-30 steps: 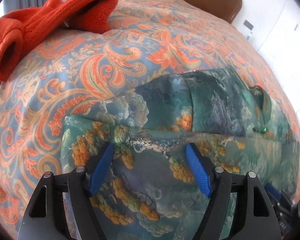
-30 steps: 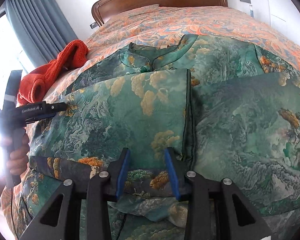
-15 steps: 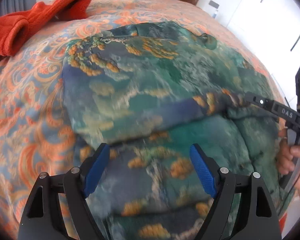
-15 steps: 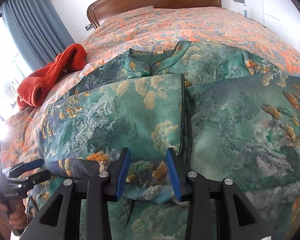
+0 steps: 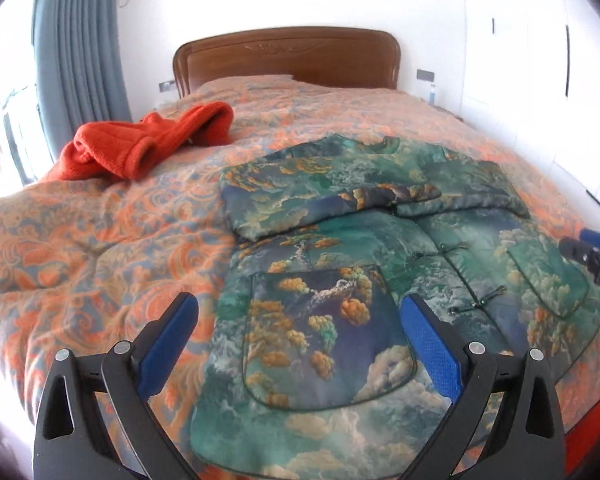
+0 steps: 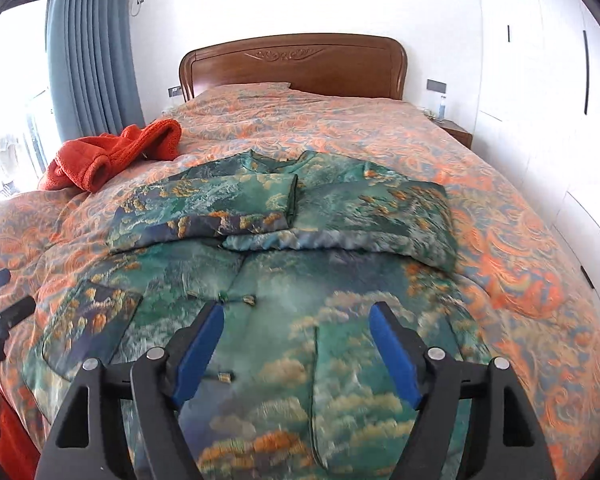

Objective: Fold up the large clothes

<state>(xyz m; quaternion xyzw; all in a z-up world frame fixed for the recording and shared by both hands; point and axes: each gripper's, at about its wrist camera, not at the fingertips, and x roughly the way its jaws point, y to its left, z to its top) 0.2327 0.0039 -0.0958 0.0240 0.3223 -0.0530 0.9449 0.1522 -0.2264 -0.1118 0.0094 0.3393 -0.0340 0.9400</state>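
Observation:
A green padded jacket [image 5: 340,248] [image 6: 284,280] with cloud and tree print lies face up on the bed. Both sleeves are folded across its chest, the left sleeve [image 6: 204,208] overlapping the right sleeve [image 6: 372,216]. My left gripper [image 5: 300,304] hovers over the jacket's lower left pocket; its jaws are opening, with nothing between them. My right gripper [image 6: 296,312] hangs over the lower front near the button line, jaws also opening and holding nothing. Each gripper shows at the edge of the other's view: right gripper [image 5: 592,252], left gripper [image 6: 0,312].
An orange-red fleece garment [image 5: 140,144] [image 6: 108,152] lies crumpled at the bed's far left. The orange paisley quilt [image 5: 100,240] covers the bed up to a wooden headboard [image 6: 292,64]. Blue curtains [image 6: 92,48] hang at left, white wardrobe doors [image 6: 548,80] stand at right.
Both grippers pulled back and up from the jacket. The right gripper let go of the sleeve edge it pinched and spread wide; the left spread wider too. The sleeves now lie folded.

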